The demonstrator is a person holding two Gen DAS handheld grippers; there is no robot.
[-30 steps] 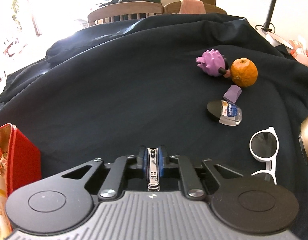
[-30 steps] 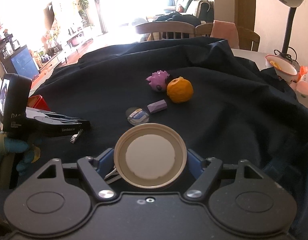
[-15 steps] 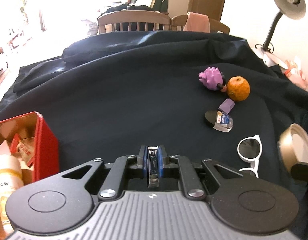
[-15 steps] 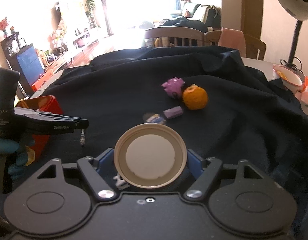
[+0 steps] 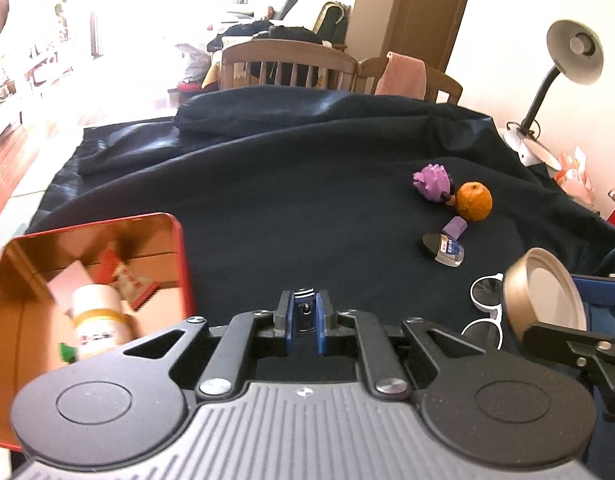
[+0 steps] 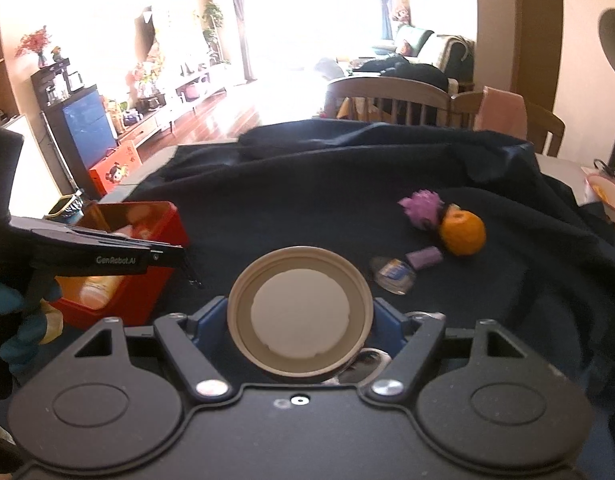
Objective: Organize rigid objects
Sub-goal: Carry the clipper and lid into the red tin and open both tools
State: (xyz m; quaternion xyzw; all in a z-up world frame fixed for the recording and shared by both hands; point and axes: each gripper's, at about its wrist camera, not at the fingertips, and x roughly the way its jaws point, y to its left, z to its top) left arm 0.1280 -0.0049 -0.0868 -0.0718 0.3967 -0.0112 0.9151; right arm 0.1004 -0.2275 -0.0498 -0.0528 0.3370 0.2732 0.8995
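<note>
My left gripper (image 5: 304, 320) is shut on a metal nail clipper (image 5: 305, 312) and holds it above the dark cloth, just right of an open red tin box (image 5: 179, 248). The box holds a bottle and small packets. In the right wrist view the left gripper (image 6: 187, 268) hangs beside the red box (image 6: 163, 248). My right gripper (image 6: 301, 320) is shut on a round gold lid (image 6: 301, 316), seen at the right of the left wrist view (image 5: 543, 292).
On the cloth lie a purple spiky toy (image 5: 431, 182), an orange (image 5: 473, 201), a purple eraser (image 5: 456, 226), a small clear-and-black case (image 5: 445, 249) and white sunglasses (image 5: 485, 308). A desk lamp (image 5: 571, 56) and chairs (image 5: 287, 64) stand behind.
Both grippers have risen and moved left. The red box has come closer to the left gripper and shows its inside. The clipper and lid stay held.
</note>
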